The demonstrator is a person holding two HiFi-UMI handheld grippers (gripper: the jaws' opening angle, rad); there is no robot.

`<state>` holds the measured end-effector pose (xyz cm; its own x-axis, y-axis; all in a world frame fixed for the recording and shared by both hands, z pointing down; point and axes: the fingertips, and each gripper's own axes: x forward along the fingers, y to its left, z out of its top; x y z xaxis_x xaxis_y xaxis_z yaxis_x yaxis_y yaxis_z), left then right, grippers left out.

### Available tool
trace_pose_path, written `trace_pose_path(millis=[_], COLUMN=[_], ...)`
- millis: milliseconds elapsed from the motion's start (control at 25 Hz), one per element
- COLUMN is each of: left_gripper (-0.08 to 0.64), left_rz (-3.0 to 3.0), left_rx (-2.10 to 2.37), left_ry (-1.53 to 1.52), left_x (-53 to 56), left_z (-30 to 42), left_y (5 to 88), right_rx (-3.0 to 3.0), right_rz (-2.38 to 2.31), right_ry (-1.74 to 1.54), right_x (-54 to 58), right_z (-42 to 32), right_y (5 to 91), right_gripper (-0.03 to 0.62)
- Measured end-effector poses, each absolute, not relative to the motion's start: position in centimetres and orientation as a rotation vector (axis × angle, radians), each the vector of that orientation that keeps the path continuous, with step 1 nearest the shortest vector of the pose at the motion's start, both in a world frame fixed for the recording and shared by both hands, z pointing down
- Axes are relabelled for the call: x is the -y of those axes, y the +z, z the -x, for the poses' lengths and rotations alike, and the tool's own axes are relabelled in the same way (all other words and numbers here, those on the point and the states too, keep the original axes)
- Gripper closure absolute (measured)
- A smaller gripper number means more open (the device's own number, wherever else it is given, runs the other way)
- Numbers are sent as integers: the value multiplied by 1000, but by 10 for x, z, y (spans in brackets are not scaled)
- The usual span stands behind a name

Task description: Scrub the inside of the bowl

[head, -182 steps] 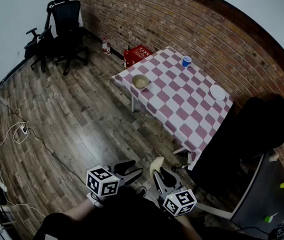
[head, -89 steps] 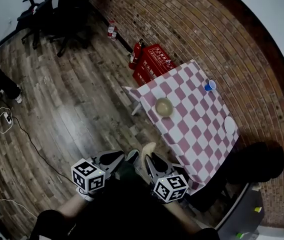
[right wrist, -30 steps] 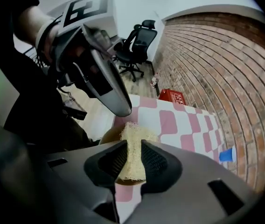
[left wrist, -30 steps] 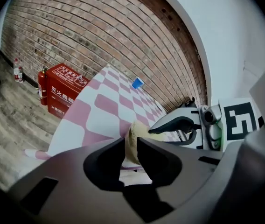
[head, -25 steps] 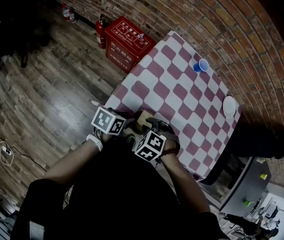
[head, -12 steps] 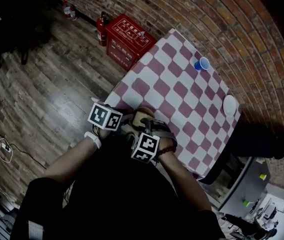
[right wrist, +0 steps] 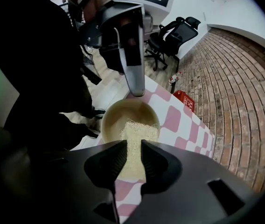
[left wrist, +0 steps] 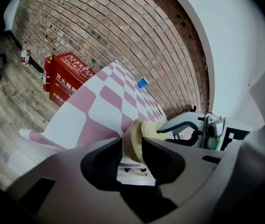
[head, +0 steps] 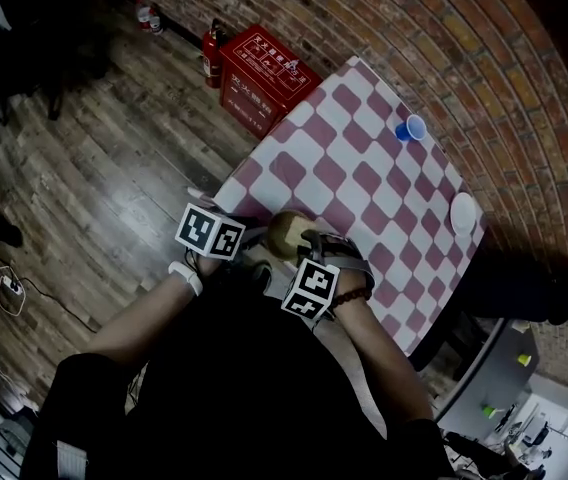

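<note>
A tan bowl (head: 287, 232) stands near the front left corner of the checkered table (head: 364, 183). My left gripper (left wrist: 131, 146) is shut on the bowl's rim (left wrist: 133, 135); from the right gripper view its finger (right wrist: 133, 55) stands over the far rim. My right gripper (right wrist: 132, 153) is shut on a pale yellow scrub pad (right wrist: 137, 132), whose front end lies inside the bowl (right wrist: 118, 115). In the head view the right gripper (head: 307, 253) sits just right of the bowl and the left gripper (head: 246, 248) just left of it.
A blue cup (head: 409, 128) and a white plate (head: 461, 211) sit farther back on the table. A red box (head: 264, 63) and a fire extinguisher (head: 211, 43) stand on the wood floor by the brick wall. The table's edge is right at the bowl.
Since the earliest frames I have come across the room to the table. Over the last second the right gripper shifted slightly right at the bowl; the left stayed on the rim.
</note>
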<state>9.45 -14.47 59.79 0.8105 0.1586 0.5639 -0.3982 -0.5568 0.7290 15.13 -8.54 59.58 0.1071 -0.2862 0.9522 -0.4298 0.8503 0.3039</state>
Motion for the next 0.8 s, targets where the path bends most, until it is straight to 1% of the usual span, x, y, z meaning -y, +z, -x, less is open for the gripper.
trace_pose_path(millis=[200,480,800], left_gripper=[423,423,423], left_rz=[-2040,-2037,-2042], left_rx=[176,192,185], left_ry=[726,710,708], left_x=[142,139,134], left_z=[-93,-88,-85], left_y=[596,596,594], right_rx=[1515,1559,1498], right_rz=[-559,-592,-630], right_ry=[55,52,66], right_x=[66,86,101], right_z=[-133,-115,-143], right_y=[597,601,596], right_gripper=[489,489,489])
